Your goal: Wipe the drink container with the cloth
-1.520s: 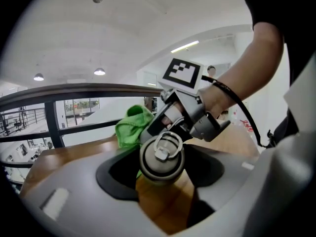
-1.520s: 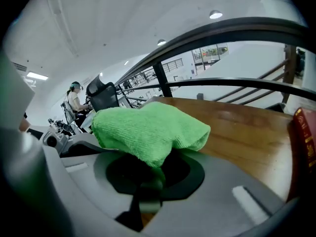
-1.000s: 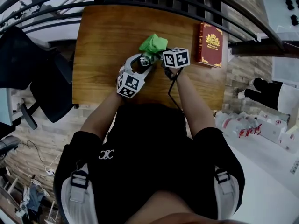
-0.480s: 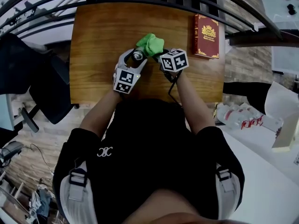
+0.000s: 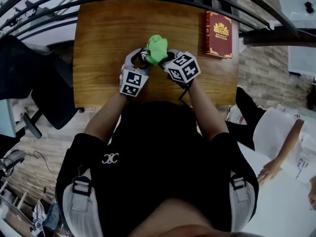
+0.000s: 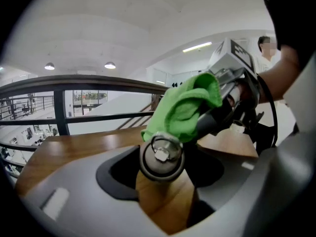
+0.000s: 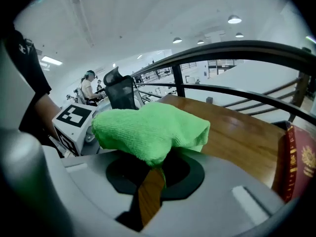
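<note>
Wiping seems to be the step in hand. The left gripper (image 5: 138,61) has its jaws closed narrow on the dark cylindrical drink container with a silver metal top (image 6: 160,157). It holds this above the near middle of the brown wooden table (image 5: 106,31). In the left gripper view the top of the container faces the camera, so the container is tilted toward the person. Whether its bottom touches the table, I cannot tell.

The right gripper (image 7: 152,181) is closed on the bright green microfibre cloth (image 7: 148,127). Its jaws pinch a lower fold, and most of the cloth bulges above them. In the left gripper view the cloth lies against the far edge of the container's top, so the two are touching. The two grippers are just beside each other. A red hardcover book with gold print (image 5: 218,32) lies well apart, at the right end of the table, and has no part in this.

By my judgement only the top rim is being reached now, and the side wall is not yet covered. The next move calls for the right gripper to draw the cloth down and around the body with light pressure. The left gripper must hold firm, perhaps turning the container to offer a fresh side. A too hard push could make the smooth container slip between the jaws.
</note>
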`<state>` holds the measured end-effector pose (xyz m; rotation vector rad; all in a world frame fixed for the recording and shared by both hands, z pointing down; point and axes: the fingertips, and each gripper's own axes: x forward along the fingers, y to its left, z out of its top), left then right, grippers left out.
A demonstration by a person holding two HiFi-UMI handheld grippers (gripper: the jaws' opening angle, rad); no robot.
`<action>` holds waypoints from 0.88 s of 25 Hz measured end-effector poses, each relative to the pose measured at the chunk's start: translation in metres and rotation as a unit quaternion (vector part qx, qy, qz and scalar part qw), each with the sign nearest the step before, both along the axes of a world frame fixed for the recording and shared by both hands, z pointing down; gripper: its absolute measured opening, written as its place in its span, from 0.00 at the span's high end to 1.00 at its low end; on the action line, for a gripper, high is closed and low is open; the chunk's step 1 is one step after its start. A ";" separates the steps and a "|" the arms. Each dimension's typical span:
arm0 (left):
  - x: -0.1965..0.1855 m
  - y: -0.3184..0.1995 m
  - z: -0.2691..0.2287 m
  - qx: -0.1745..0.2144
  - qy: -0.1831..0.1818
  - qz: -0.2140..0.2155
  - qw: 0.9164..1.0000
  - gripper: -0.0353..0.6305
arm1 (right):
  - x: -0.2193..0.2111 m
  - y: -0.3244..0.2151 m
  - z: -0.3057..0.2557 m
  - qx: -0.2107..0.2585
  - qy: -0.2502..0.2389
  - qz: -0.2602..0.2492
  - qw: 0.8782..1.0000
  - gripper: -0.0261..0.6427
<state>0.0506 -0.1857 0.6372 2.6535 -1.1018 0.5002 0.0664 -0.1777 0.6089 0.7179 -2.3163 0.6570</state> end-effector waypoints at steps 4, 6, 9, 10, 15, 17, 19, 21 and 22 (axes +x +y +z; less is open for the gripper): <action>0.000 -0.001 0.002 0.001 -0.007 0.003 1.000 0.48 | -0.001 -0.003 0.004 -0.004 -0.002 -0.013 1.000 0.89; -0.001 -0.001 0.002 0.001 -0.010 0.005 1.000 0.48 | 0.001 -0.006 0.008 -0.009 0.001 -0.011 1.000 0.89; -0.001 -0.001 0.002 0.000 -0.014 0.008 1.000 0.48 | 0.010 -0.016 0.017 -0.012 0.014 0.002 1.000 0.89; -0.001 -0.001 0.003 -0.001 -0.014 0.007 1.000 0.48 | 0.013 -0.019 0.020 -0.015 0.013 0.007 1.000 0.89; -0.005 0.000 0.005 -0.015 -0.005 -0.002 1.000 0.48 | 0.030 -0.030 0.043 -0.032 0.039 0.036 0.998 0.89; -0.006 0.001 0.006 -0.024 0.001 -0.006 1.000 0.48 | 0.033 -0.031 0.049 -0.040 0.033 0.050 0.997 0.89; -0.010 0.000 0.009 -0.034 0.007 -0.013 0.999 0.48 | 0.034 -0.031 0.051 -0.042 0.027 0.058 0.997 0.89; -0.015 -0.002 0.013 -0.042 0.010 -0.018 0.999 0.48 | 0.034 -0.031 0.053 -0.043 0.028 0.061 0.997 0.89; -0.016 -0.003 0.013 -0.046 0.013 -0.020 0.999 0.48 | 0.034 -0.031 0.053 -0.043 0.029 0.062 0.997 0.89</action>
